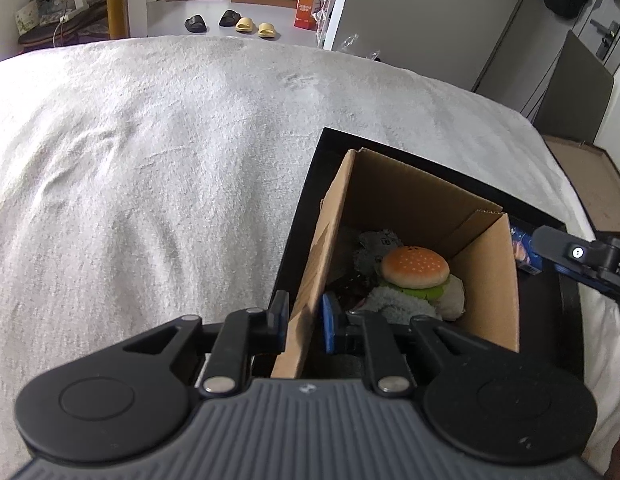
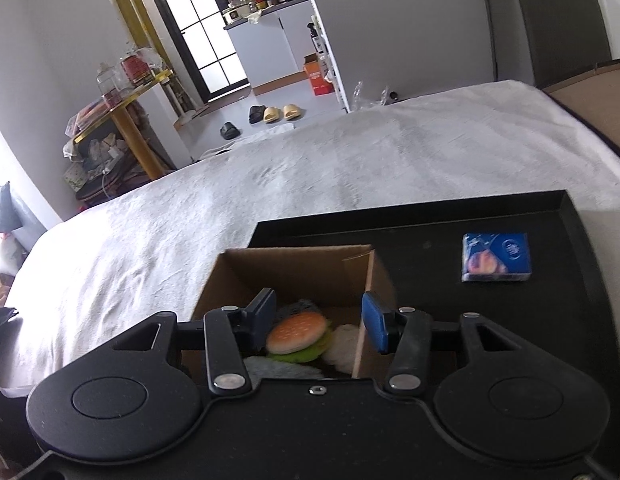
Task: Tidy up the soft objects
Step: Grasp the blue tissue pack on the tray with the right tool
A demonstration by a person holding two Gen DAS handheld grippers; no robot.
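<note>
The left gripper (image 1: 304, 322) is clamped on the cardboard box (image 1: 486, 304) wall; the burger plush (image 2: 297, 335) lies inside. The right gripper (image 2: 320, 322) hangs spread over the box; bare tray (image 2: 430, 236) at two o'clock holds a blue packet (image 2: 496, 257).

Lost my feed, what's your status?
Left gripper astride cardboard box wall. Right gripper open above burger plush in box. Tissue pack on tray.

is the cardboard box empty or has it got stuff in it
Not empty. The open-topped cardboard box holds a plush hamburger lying on grey and white soft toys; how deep the pile goes cannot be told.
</note>
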